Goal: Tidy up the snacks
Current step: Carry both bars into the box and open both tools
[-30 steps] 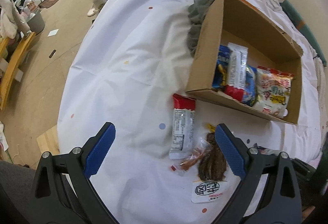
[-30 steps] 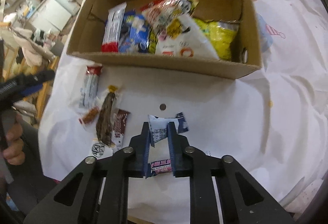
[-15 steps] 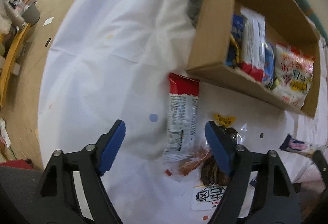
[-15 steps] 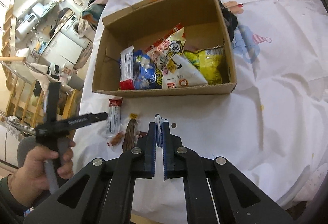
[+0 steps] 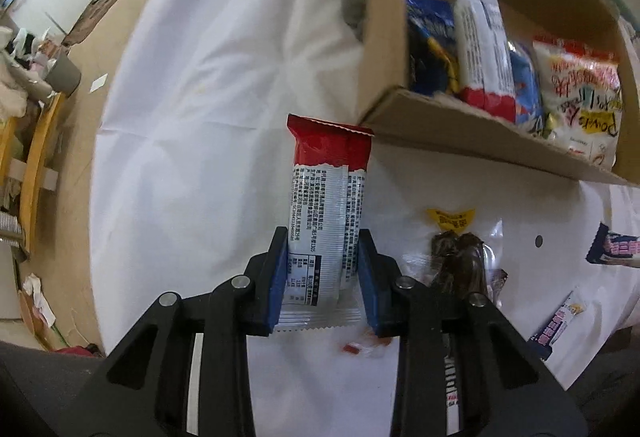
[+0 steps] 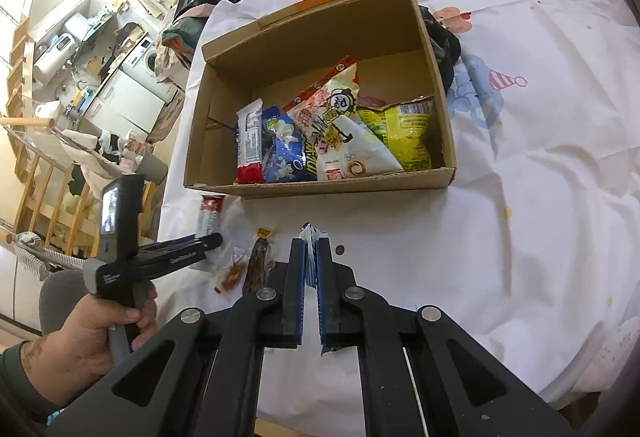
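Partly done: the cardboard box (image 6: 320, 185) already holds several packets, while others lie on the white cloth (image 5: 208, 141) before its near wall. The left gripper (image 5: 322, 277) is closing its jaws on the red-and-white bar (image 5: 328, 197), whose long axis runs toward the box, red end foremost. The right gripper (image 6: 311, 277) pinches a thin blue-and-white packet (image 6: 310, 237), lifted above the cloth's near edge. A dark jerky pack (image 5: 460, 257) and small sachets remain.
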{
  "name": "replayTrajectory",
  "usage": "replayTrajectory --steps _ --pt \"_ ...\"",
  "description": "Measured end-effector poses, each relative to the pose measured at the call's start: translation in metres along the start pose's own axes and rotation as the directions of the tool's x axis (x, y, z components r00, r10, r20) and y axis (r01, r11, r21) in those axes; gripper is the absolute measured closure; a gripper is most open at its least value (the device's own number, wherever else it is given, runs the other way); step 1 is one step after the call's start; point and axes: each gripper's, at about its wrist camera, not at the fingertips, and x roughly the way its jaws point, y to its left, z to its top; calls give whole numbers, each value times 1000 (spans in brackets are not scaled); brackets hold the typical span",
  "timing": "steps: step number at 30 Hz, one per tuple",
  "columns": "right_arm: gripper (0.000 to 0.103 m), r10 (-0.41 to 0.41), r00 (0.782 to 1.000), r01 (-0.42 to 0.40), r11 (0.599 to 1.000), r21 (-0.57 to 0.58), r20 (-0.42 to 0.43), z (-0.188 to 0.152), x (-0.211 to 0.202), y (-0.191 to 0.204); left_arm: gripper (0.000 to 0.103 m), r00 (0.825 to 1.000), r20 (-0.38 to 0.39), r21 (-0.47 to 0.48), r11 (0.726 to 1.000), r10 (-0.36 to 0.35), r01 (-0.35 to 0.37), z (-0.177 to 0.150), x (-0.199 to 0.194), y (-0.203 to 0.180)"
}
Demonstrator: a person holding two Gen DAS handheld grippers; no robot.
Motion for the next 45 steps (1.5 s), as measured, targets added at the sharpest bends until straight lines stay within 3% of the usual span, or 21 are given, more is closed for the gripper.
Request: replayTrajectory --steps 4,9,13,16,24,27,32,37,45 --pt "98 1 1000 -1 1000 -15 -11 -1 4 6 74 1000 4 -49 999 -10 10 -5 -11 13" --pt "98 17 1000 -17 1000 -18 -7 -1 4 13 74 997 14 -97 993 -70 71 -19 -30 22" --pt "98 54 998 -53 998 -36 26 2 -2 22 74 992 102 -110 990 -74 85 -23 -56 21" --pt "98 78 995 -75 996 -48 66 6 -8 27 74 979 195 -107 990 -64 86 -12 -84 23" --pt "98 86 980 -86 996 -6 180 16 -30 15 74 949 297 -6 994 -106 113 26 -131 6" --pt "98 69 964 -75 997 12 258 22 -46 8 74 939 324 22 993 -116 116 41 -139 -2" --pt "98 -64 939 45 997 63 337 34 -61 -8 74 935 326 40 991 -137 131 55 -136 -15" --pt "98 -177 938 158 984 87 299 43 -47 -15 74 933 327 84 988 -149 128 66 -129 -31" --pt "98 -248 940 233 968 90 235 43 -28 -20 74 933 319 130 983 -168 133 75 -109 -45"
